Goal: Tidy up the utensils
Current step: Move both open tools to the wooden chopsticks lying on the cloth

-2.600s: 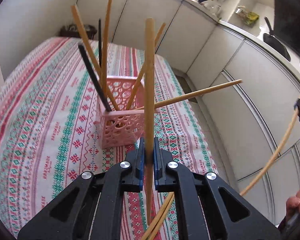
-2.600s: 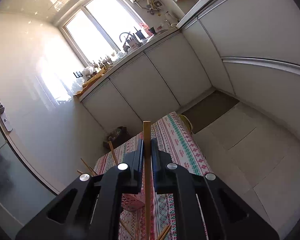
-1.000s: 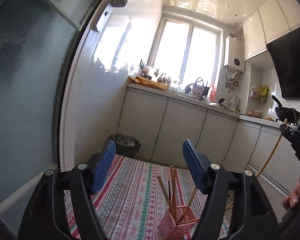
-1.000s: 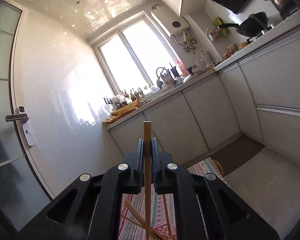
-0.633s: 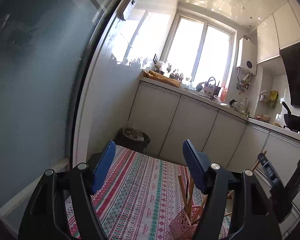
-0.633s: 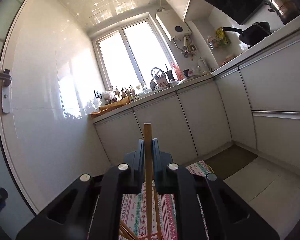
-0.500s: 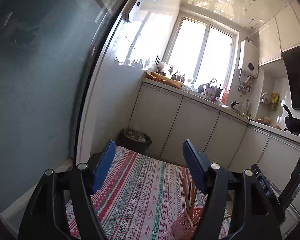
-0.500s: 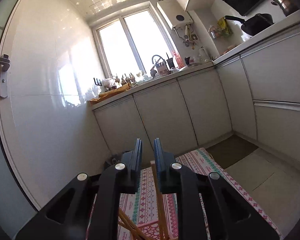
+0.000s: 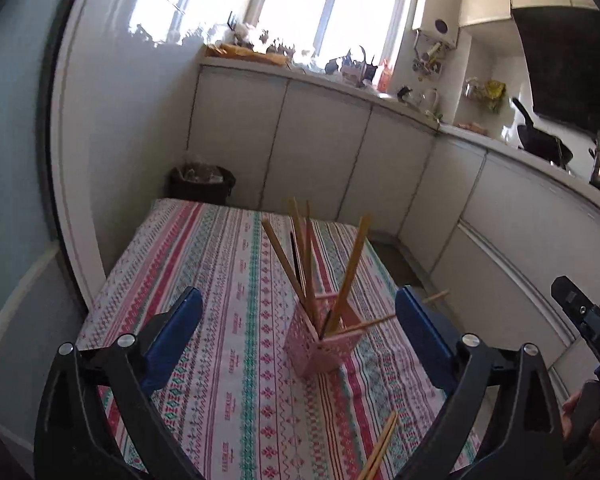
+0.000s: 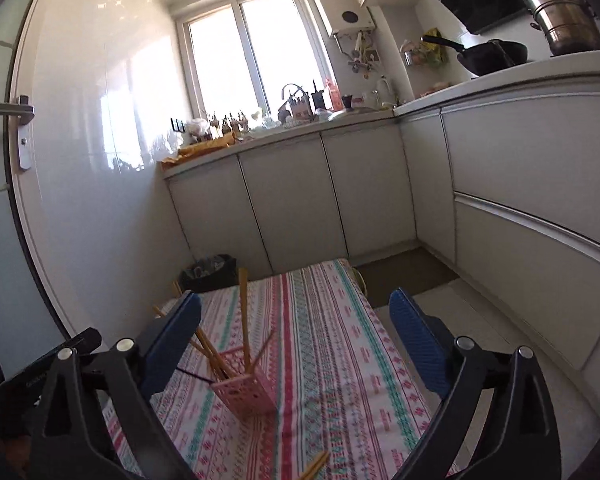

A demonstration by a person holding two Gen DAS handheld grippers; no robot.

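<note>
Both your claws stand spread wide with nothing between the pads: the left claw [image 9: 298, 334] and the right claw [image 10: 294, 342] have each just been opening, and both hang above the desk [image 9: 220, 264] facing the pink basket [image 9: 320, 340]. The chopsticks [image 9: 306, 256] lean splayed inside it, propped by its rim. A loose pair [image 9: 380, 450] lies near the front edge, so judging by that, your emptied claws are free for it.

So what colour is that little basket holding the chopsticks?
Pink, with a perforated lattice wall. The basket shows best in the left wrist view.
</note>
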